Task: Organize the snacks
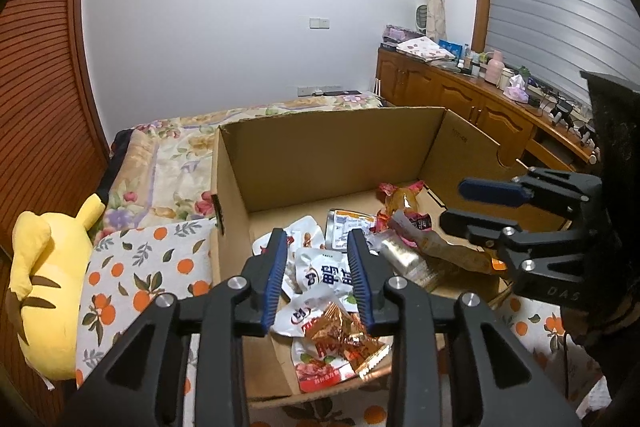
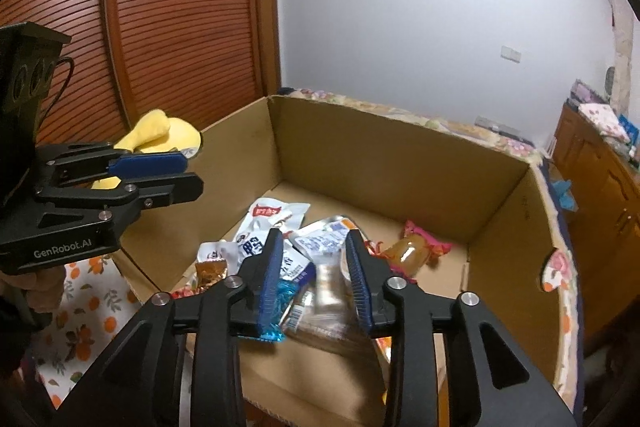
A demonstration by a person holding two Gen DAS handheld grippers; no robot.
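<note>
An open cardboard box (image 1: 328, 155) (image 2: 380, 163) stands on the bed with several snack packets on its floor. Among them are a white packet with blue print (image 1: 324, 275), a gold-orange packet (image 1: 344, 339) and an amber pastry with pink wrapper ends (image 1: 400, 201) (image 2: 412, 251). My left gripper (image 1: 317, 235) (image 2: 192, 174) hovers open over the box's near left part, nothing between its fingers. My right gripper (image 2: 314, 235) (image 1: 454, 203) is open above the right part. A blurred clear packet (image 2: 328, 291) shows in the gap below its pads, apart from them, next to a blue wrapper (image 2: 280, 295).
A yellow plush toy (image 1: 44, 291) (image 2: 156, 135) and an orange-print pillow (image 1: 140, 267) lie left of the box. A floral quilt (image 1: 168, 163) covers the bed behind. A cluttered wooden cabinet (image 1: 460, 99) runs along the right; a slatted wardrobe (image 2: 180, 27) fills the left.
</note>
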